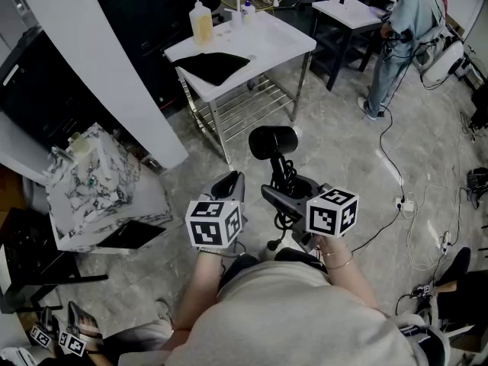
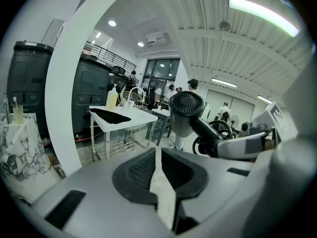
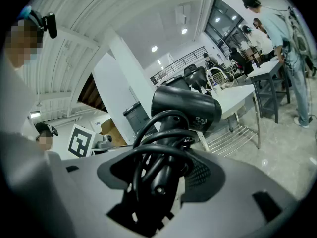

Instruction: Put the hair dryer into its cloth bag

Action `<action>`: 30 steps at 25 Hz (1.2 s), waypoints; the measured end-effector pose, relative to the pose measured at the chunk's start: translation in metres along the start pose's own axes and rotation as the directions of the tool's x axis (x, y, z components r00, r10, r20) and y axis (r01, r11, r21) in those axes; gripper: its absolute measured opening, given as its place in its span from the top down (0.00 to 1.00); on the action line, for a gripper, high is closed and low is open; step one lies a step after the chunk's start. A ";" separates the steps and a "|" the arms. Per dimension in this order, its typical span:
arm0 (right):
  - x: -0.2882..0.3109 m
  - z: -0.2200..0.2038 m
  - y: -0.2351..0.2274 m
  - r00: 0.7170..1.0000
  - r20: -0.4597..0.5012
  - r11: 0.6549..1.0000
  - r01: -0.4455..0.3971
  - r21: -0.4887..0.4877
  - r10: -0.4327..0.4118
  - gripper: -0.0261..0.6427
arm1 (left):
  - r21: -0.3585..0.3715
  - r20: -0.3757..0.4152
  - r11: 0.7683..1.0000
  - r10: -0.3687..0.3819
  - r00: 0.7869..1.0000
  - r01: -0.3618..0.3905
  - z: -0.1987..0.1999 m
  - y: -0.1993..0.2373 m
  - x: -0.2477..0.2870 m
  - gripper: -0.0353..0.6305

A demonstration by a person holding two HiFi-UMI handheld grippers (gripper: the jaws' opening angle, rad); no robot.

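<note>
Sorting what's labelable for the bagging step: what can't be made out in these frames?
- Bag opening: head view, too small. It shows only as a flat dark shape on the table.
- Hair dryer handle: right gripper view, covered by the coiled cord and the right tongs.
- Dryer switch: hidden the same way.
- Bottle label: head view, too small.

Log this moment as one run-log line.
right gripper: shut on hair dryer handle, cord coiled | left gripper: about shut, empty | black cloth bag: lying on white table
</note>
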State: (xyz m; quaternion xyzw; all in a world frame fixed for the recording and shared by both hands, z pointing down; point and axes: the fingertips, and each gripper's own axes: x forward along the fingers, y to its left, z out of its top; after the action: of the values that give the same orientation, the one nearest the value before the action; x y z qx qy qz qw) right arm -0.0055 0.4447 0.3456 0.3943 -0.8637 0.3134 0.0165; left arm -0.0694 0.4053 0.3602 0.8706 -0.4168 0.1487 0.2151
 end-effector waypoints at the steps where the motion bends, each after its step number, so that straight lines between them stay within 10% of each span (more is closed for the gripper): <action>1: 0.000 0.001 0.000 1.000 0.002 1.000 0.004 -0.006 -0.004 0.57 | -0.002 -0.004 1.000 -0.002 1.000 0.002 -0.001 0.002 0.001 0.89; 30: -0.032 -0.009 -0.045 1.000 0.023 0.998 -0.019 0.062 0.017 0.57 | 0.053 -0.030 0.998 0.042 0.999 -0.041 -0.017 -0.034 0.028 0.92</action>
State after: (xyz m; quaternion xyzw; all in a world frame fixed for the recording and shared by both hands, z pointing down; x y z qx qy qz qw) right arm 0.0458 0.4493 0.3671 0.3903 -0.8572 0.3357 -0.0081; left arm -0.0272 0.4141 0.3791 0.8647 -0.4273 0.1774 0.1956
